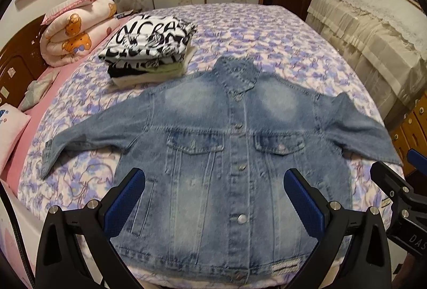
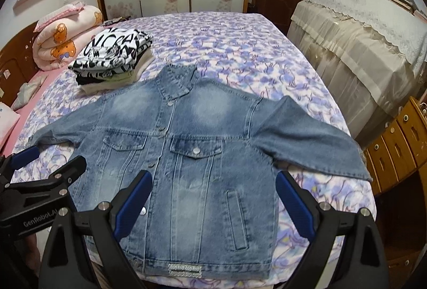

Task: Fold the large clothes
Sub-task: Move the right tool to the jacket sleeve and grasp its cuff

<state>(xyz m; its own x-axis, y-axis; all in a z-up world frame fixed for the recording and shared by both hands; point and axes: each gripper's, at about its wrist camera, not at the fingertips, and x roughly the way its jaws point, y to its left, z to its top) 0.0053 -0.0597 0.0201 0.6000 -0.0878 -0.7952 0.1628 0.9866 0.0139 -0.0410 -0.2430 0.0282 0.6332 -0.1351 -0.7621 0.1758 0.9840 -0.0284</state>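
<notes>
Spreading wide in front of me, both pairs of tongs are holding nothing: my left gripper [image 1: 213, 198] is hovering over the lower front of the denim jacket [image 1: 229, 145], and my right gripper [image 2: 210, 201] is hanging over the same hem, its black arms and ribbed blue pads [image 2: 292, 202] gaping well apart.

Beyond the tongs the bed [image 2: 240, 48] is carrying everything, its quilted cover printed with purple flowers on pink. Ahead and to my right a cabinet draped in beige lace cloth [image 2: 360, 43] is standing beside the bed, with wooden drawers [image 2: 400, 145] nearer me. Ahead and to my left a rolled pink quilt with bears [image 1: 77, 30] is lying against the dark headboard.

The jacket is lying face up and buttoned, collar away from me, sleeves stretched out to both sides; its faded blue cloth is showing pale patches, two flap pockets and metal buttons. Its right cuff is hanging over the mattress edge, and my own tong arms are covering parts of the hem.

Just past the collar, to the left, a stack of folded clothes [image 1: 149, 51] is sitting, topped by a black-and-white lettered shirt; the layers below are hard to tell apart.
</notes>
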